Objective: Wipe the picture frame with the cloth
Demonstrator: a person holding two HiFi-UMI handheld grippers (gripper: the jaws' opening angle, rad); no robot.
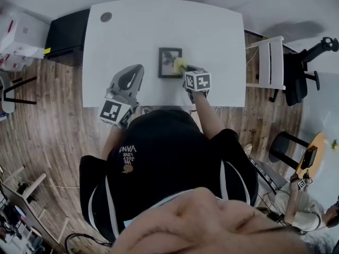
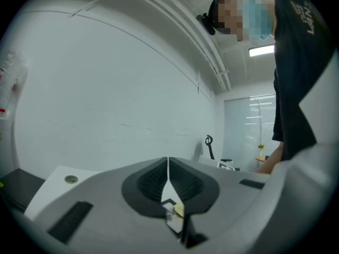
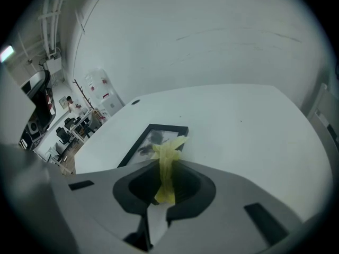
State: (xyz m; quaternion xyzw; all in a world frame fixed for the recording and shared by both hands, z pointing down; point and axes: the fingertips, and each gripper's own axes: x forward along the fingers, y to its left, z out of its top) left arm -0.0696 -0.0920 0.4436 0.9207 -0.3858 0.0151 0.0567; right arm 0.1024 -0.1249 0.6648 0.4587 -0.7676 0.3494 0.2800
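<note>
A black-rimmed rectangular picture frame (image 1: 170, 62) lies flat on the white desk (image 1: 137, 30), near the middle of its front edge, with a dark print behind the glass. The right gripper (image 1: 185, 71) reaches in from the frame's right side. In the right gripper view its fingers (image 3: 136, 188) are pinching a bunched strip of yellow cloth (image 3: 165, 168). The free end of the cloth sticks out past the fingertips and rests on the near right part of the frame (image 3: 151, 142).

The left gripper (image 1: 136, 71) is over the desk's front edge, well to the left of the frame and apart from it. In the left gripper view its ribbed dark fingers (image 2: 148, 181) are pressed together along a thin seam with nothing between them, and they point up towards a white wall.

The person's black shirt (image 1: 159, 157) carries white print. The large letters look like "VAN", and the smaller lines under them are too small to read. A round grommet hole (image 1: 106, 17) is in the desk's far left corner. A white chair (image 1: 271, 62) stands just beside the desk's right end.
</note>
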